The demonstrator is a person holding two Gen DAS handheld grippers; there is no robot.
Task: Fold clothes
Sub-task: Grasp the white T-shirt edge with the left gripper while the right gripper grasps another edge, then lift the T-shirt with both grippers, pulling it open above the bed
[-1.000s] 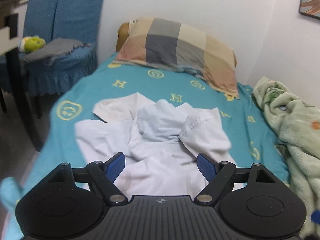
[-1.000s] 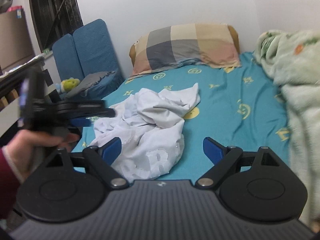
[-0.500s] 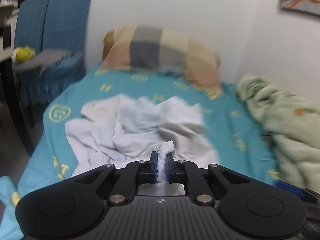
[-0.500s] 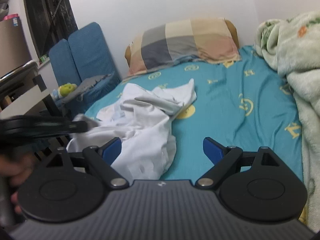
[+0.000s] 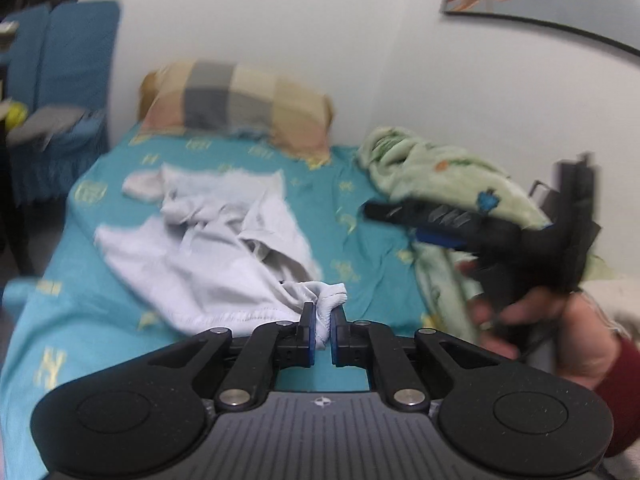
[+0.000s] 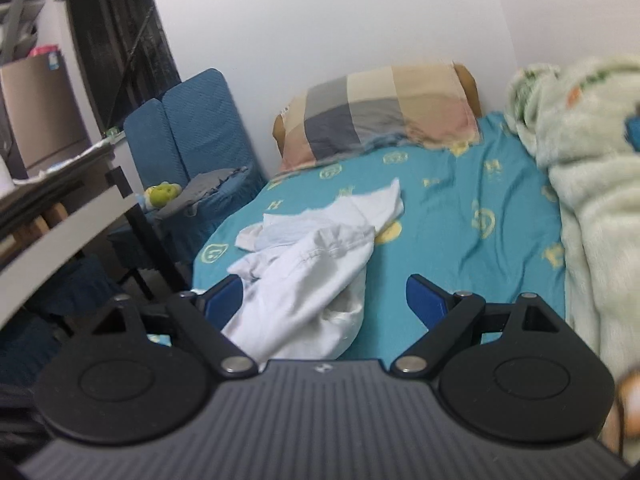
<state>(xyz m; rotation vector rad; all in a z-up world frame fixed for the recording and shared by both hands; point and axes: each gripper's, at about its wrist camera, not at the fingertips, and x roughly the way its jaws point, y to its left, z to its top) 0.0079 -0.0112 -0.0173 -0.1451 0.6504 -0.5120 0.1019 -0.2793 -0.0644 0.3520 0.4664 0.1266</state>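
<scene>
A crumpled white garment [image 5: 208,248] lies on the teal bed sheet [image 5: 360,280]. My left gripper [image 5: 320,328] is shut on a bunched edge of the garment at its near side and holds it just above the sheet. In the right wrist view the same garment [image 6: 316,276] lies between and beyond the fingers of my right gripper [image 6: 324,300], which is open and empty. The right gripper also shows in the left wrist view [image 5: 460,224], held in a hand at the right, above the bed.
A checked pillow [image 5: 240,104] lies at the head of the bed by the wall. A green blanket [image 6: 592,184] is heaped along the right side. Blue chairs [image 6: 192,132] with a grey cloth and a dark table edge [image 6: 60,224] stand to the left.
My left gripper closed on the garment's near edge and pulled it back and to the right, stretching the cloth. My right gripper stayed open and shifted right.
</scene>
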